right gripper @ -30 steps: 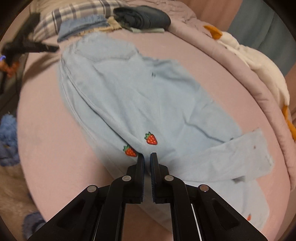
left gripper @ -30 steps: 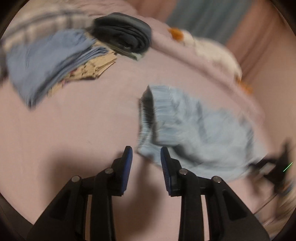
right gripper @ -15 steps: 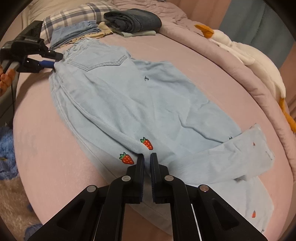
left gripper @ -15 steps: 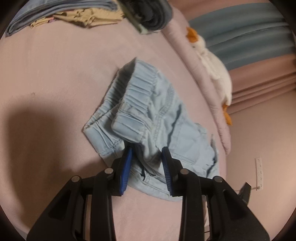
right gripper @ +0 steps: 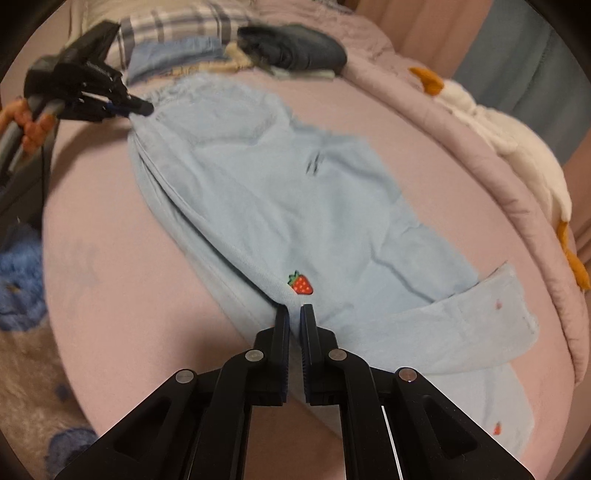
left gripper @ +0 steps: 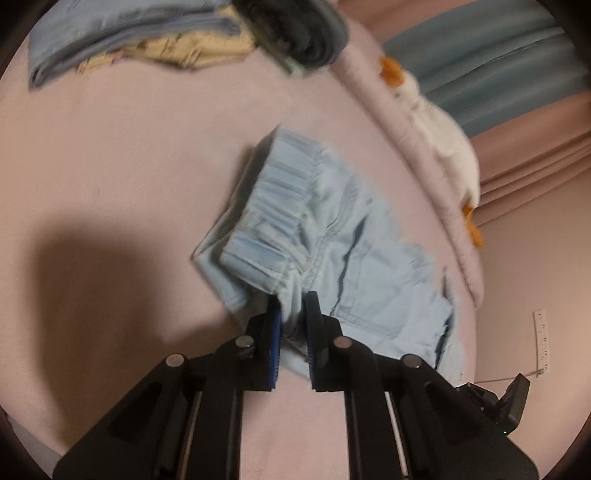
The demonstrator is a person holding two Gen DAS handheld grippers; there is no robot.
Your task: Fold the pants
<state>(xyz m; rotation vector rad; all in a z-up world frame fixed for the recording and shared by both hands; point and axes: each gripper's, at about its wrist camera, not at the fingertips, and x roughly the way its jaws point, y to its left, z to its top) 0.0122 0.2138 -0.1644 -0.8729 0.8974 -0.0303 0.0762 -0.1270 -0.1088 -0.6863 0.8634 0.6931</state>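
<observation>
Light blue pants [right gripper: 280, 192] with strawberry patches lie lengthwise on the pink bed, the waist at the far left and the legs toward the lower right. My right gripper [right gripper: 294, 314] is shut on a fold of the leg fabric beside a strawberry [right gripper: 301, 283]. In the left wrist view the elastic waistband [left gripper: 273, 206] is bunched up, and my left gripper [left gripper: 293, 304] is shut on its near corner. The right wrist view shows that same left gripper [right gripper: 142, 108] pinching the waist at the upper left. One leg cuff [right gripper: 480, 317] lies folded across at the right.
Folded clothes are stacked at the head of the bed: dark pants [right gripper: 295, 50], a blue item [right gripper: 173, 55] and a plaid pillow [right gripper: 173, 26]. A white duck plush [right gripper: 517, 147] lies along the rolled pink blanket [right gripper: 424, 110]. A blue rug [right gripper: 22, 280] lies beside the bed.
My left gripper has narrowed from open to shut on the waistband corner. The right gripper stays shut on the leg; the pants have shifted and pulled tauter between the two.
</observation>
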